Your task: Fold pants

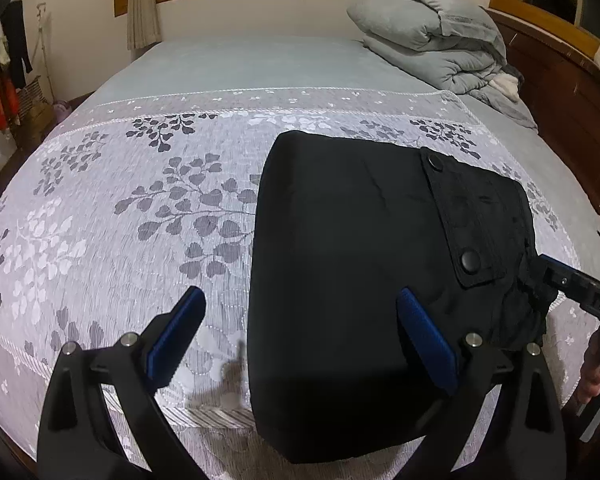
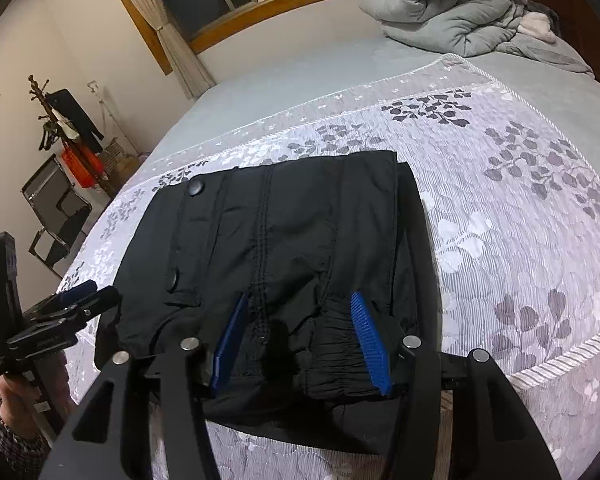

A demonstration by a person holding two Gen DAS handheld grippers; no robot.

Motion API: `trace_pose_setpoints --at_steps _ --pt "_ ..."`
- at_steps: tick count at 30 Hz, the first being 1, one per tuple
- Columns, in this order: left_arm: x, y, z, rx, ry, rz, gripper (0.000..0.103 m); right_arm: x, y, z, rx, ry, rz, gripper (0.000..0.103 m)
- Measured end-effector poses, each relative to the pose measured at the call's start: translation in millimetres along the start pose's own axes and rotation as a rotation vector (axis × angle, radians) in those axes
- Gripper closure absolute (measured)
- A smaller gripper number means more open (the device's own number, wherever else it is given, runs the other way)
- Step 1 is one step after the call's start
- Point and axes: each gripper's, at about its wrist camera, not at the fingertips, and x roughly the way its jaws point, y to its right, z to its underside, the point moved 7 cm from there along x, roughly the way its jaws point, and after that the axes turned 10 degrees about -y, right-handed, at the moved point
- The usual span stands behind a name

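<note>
We see a bed (image 1: 260, 64) under a leaf-patterned coverlet (image 1: 120, 208), a rolled grey duvet (image 1: 428, 36) at its far end. Folded black pants (image 2: 284, 240) lie near the coverlet's front edge. Our left gripper (image 1: 300, 340) hangs open beside them; our right gripper (image 2: 300, 340) stands parted over the elastic waistband (image 2: 332, 356), gripping nothing.

pants (image 1: 340, 280) near edge hidden behind hand-held gripper (image 2: 300, 336).

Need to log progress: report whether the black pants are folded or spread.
Folded. The black pants lie as a compact layered rectangle on the bedspread, elastic waistband at one edge.
</note>
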Motion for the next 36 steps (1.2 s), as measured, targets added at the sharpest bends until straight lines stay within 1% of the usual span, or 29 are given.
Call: trace_pose_setpoints --at_steps 3,4,5,6,8,10,11,12,13,14,15,16,18,20,22,23,24,25,26,30,31,33,36 --pt "-2.4 -3.2 -0.2 -0.001 -0.010 0.001 0.006 -6.8 -2.4 -1.7 0.003 0.011 -0.010 0.047" --pt "-4.3 -4.9 -0.7 -0.002 -0.011 0.006 0.006 -10.2 -2.8 -2.8 0.006 0.017 -0.019 0.045" --pt "-6.0 -7.2 -1.4 -0.002 -0.013 0.015 0.006 -15.9 -2.8 -4.3 0.009 0.029 -0.030 0.039" --pt "-8.4 -12.8 -3.0 -0.012 -0.024 0.038 0.006 -20.4 -2.4 -5.5 0.011 0.038 -0.037 0.035" --pt "-11.2 -23.8 -5.1 -0.039 -0.035 0.070 0.007 -31.9 1.0 -7.9 0.011 0.053 -0.057 0.033" --pt "-13.5 -37.9 -7.8 -0.065 -0.061 0.137 0.007 -39.7 4.8 -9.5 0.017 0.055 -0.078 0.026" --pt "-13.5 -43.6 -8.5 -0.079 -0.077 0.174 0.007 -44.7 8.3 -10.4 0.024 0.053 -0.098 0.021" --pt "-12.6 -50.1 -9.1 -0.096 -0.103 0.242 0.007 -48.1 11.2 -10.6 0.030 0.052 -0.120 0.018" --pt "-10.7 -55.4 -9.0 -0.119 -0.132 0.314 0.007 -50.9 14.1 -11.5 0.037 0.049 -0.146 0.017" --pt "-6.9 -63.1 -8.3 -0.165 -0.173 0.390 0.007 -53.2 18.6 -12.3 0.048 0.040 -0.175 0.015" --pt "-3.2 -68.4 -7.6 -0.198 -0.200 0.426 0.007 -54.4 22.5 -12.8 0.060 0.033 -0.189 0.014" --pt "1.0 -74.4 -6.7 -0.231 -0.227 0.458 0.007 -55.1 26.4 -13.3 0.073 0.026 -0.201 0.014" --pt "8.3 -84.0 -4.6 -0.278 -0.259 0.489 0.007 -55.6 36.4 -14.8 0.100 0.016 -0.226 0.014" --pt "12.7 -86.8 -3.6 -0.295 -0.278 0.536 0.007 -54.5 43.1 -15.3 0.118 0.007 -0.255 0.014" --pt "18.1 -81.1 -2.3 -0.305 -0.316 0.644 0.007 -51.8 47.5 -13.6 0.138 -0.012 -0.298 0.014" --pt "20.8 -78.8 -1.1 -0.311 -0.335 0.679 0.007 -48.1 50.9 -12.7 0.156 -0.030 -0.332 0.013" --pt "26.5 -74.2 0.9 -0.320 -0.369 0.731 0.007 -46.2 52.5 -11.1 0.166 -0.041 -0.348 0.013" --pt "30.6 -71.3 2.7 -0.327 -0.388 0.757 0.007 -42.6 56.4 -9.8 0.185 -0.052 -0.360 0.013" --pt "35.6 -69.3 3.8 -0.336 -0.405 0.762 0.007 -40.7 59.3 -8.6 0.197 -0.056 -0.362 0.013" --pt "57.8 -64.6 10.0 -0.329 -0.450 0.697 0.007 -33.1 66.7 -1.9 0.221 -0.077 -0.382 0.013" --pt "61.1 -62.9 11.2 -0.329 -0.459 0.700 0.007 -32.2 67.1 -0.7 0.223 -0.081 -0.386 0.013" --pt "68.1 -55.5 13.8 -0.326 -0.492 0.738 0.007 -29.6 68.6 3.7 0.228 -0.090 -0.396 0.013" --pt "77.7 -46.9 15.2 -0.318 -0.519 0.754 0.007 -25.5 72.6 6.2 0.243 -0.098 -0.396 0.013"
